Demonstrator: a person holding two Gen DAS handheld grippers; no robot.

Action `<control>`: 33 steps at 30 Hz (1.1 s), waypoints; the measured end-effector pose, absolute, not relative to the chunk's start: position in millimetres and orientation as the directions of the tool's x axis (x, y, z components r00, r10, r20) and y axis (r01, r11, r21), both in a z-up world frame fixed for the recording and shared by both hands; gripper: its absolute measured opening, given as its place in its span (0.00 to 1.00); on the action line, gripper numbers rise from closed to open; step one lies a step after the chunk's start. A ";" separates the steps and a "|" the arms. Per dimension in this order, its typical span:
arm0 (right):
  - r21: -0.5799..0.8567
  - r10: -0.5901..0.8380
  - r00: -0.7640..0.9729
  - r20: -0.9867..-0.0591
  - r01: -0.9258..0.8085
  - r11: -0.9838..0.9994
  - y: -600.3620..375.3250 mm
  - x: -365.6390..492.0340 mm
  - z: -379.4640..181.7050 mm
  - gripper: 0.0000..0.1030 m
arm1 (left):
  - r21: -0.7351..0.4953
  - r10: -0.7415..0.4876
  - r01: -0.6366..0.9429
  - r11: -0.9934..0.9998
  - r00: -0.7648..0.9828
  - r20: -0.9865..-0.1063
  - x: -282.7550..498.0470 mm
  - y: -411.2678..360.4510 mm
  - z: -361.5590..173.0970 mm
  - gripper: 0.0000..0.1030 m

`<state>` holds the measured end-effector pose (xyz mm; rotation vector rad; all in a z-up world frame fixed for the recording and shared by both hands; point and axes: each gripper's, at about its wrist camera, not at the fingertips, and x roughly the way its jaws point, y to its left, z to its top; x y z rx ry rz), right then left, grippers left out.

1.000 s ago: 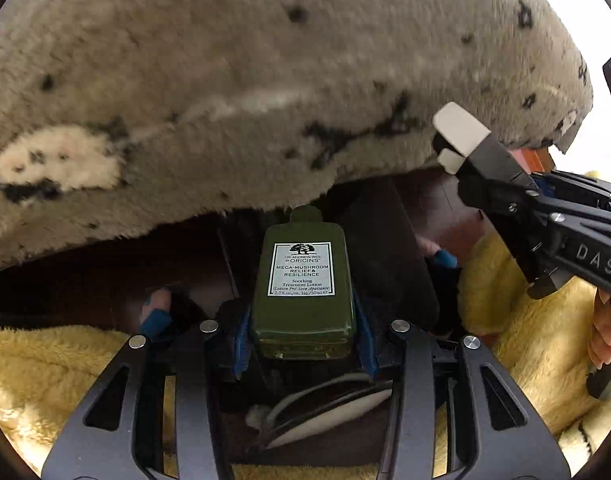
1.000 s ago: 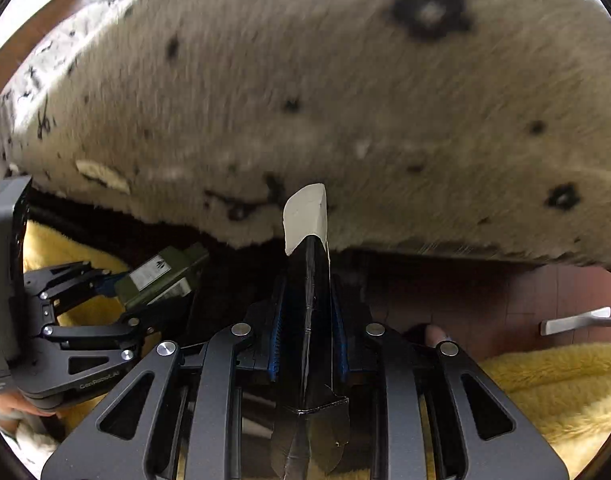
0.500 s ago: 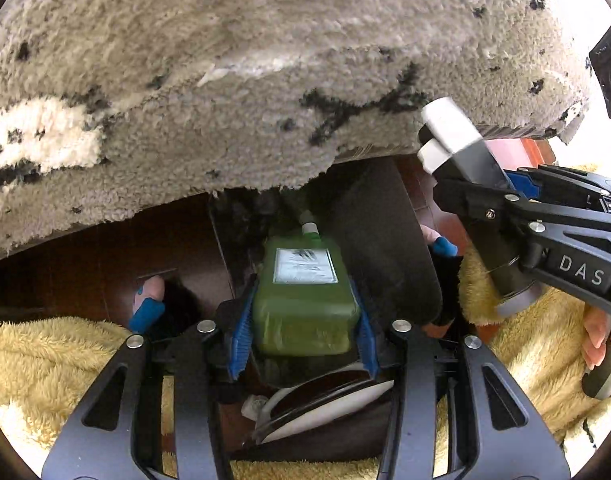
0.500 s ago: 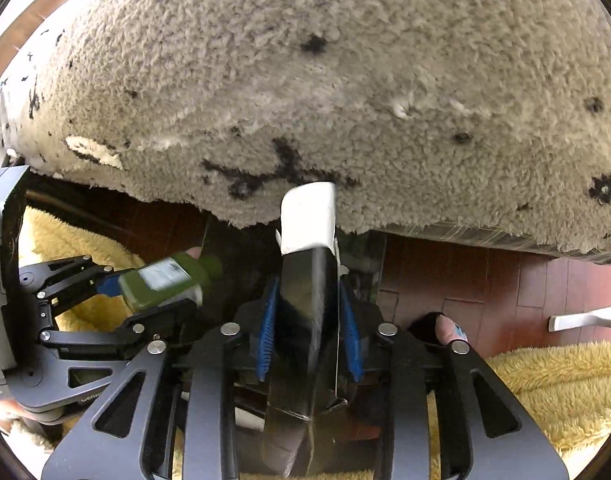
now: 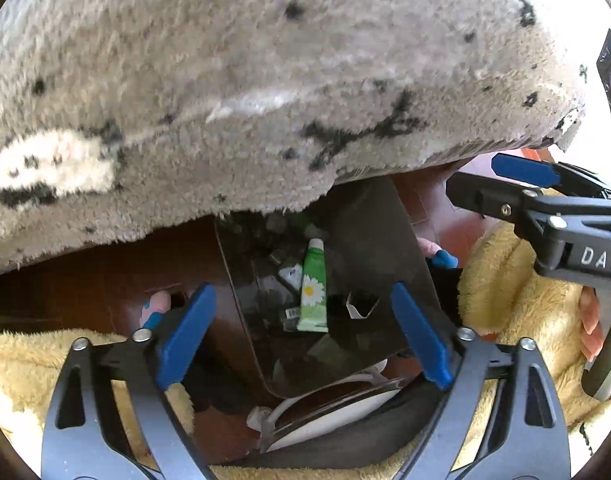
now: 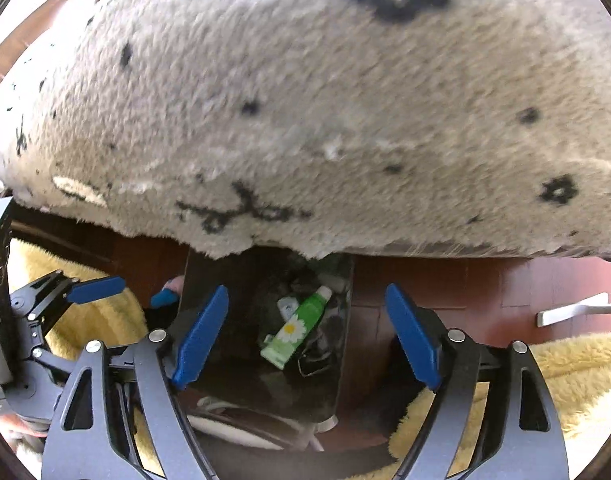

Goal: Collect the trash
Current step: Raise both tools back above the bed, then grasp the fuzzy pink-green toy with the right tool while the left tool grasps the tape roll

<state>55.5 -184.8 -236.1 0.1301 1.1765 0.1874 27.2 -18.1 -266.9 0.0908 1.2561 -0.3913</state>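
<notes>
A dark bin (image 5: pixel 233 280) (image 6: pixel 345 320) stands on the wooden floor at the rug's edge. Inside lie a light green tube with a daisy (image 5: pixel 314 292) (image 6: pixel 299 328) and dark, hard-to-read trash. My left gripper (image 5: pixel 303 336) hangs over the bin, its jaws opening wide with nothing between the blue pads. My right gripper (image 6: pixel 307 336) is over the same bin, its jaws also opening and bare. The left wrist view shows the right gripper (image 5: pixel 501 184) at the right edge, and the left gripper (image 6: pixel 81 300) is at the left edge of the right wrist view.
A shaggy grey rug with black marks (image 5: pixel 265 80) (image 6: pixel 305 100) fills the upper half of both views. Yellow fluffy fabric (image 5: pixel 505 280) (image 6: pixel 565 368) flanks the bin. Blue-nailed toes (image 5: pixel 157 308) sit beside it. A white strip (image 6: pixel 573 310) lies on the floor at right.
Both grippers have opened. The green bottle has left the left gripper and the black tube with a white cap has left the right one. The bin's inside now shows between the pads.
</notes>
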 end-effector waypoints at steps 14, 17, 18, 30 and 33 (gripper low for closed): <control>0.132 0.158 0.651 -0.742 -0.089 0.987 -223.2 56.8 -117.2 0.80 | -0.095 -0.288 0.389 0.916 0.474 -0.832 38.3 -10.2 -149.0 0.90; 0.064 0.085 0.712 -0.697 -0.057 0.996 -238.7 72.3 -86.5 0.82 | -0.043 -0.258 0.377 0.925 0.542 -0.800 52.4 -10.0 -120.2 0.91; 0.043 0.062 0.725 -0.686 -0.045 0.998 -243.0 78.9 -79.1 0.82 | -0.035 -0.255 0.373 0.927 0.562 -0.787 58.6 -9.5 -111.0 0.91; -0.015 -0.065 0.777 -0.626 0.071 0.997 -264.4 178.7 -24.0 0.87 | 0.049 -0.225 0.356 0.933 0.687 -0.691 162.5 -37.6 -27.5 0.92; 0.005 -0.060 0.757 -0.651 0.083 0.997 -265.9 214.4 -36.1 0.87 | 0.040 -0.224 0.350 0.936 0.680 -0.698 193.1 -46.9 -34.0 0.92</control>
